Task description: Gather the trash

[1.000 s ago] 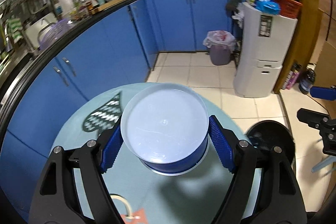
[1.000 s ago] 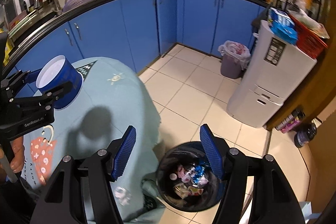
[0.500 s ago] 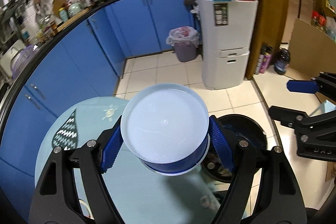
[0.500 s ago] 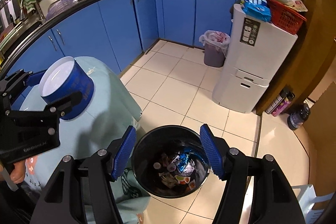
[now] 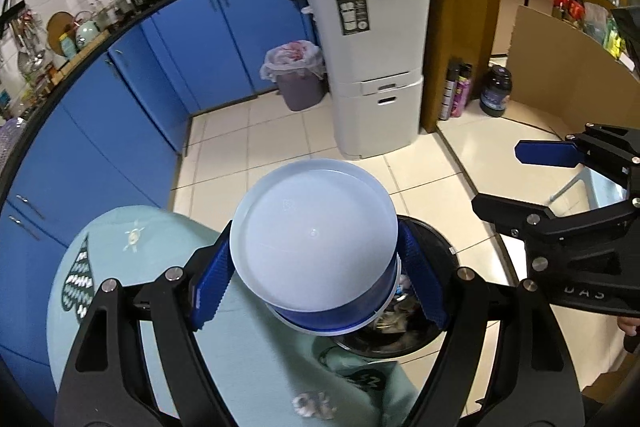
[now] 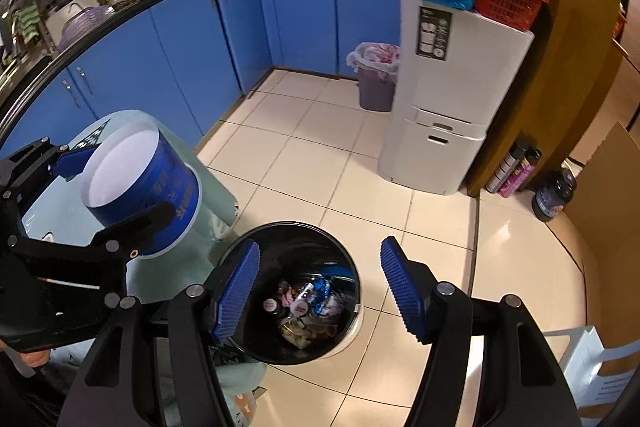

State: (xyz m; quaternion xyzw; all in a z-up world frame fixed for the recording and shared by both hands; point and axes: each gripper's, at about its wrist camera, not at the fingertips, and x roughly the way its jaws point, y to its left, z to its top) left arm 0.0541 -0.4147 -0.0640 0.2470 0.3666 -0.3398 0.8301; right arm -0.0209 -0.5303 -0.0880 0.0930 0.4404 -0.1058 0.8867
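Left tongs gripped the tub at lower centre of the frame, over the surface edge beside the bin. Right tongs stood wide and empty above the bin. Step: carrying to the bin. Next move called for centring over the bin, then release. Tub: blue wall, white lid, intact.
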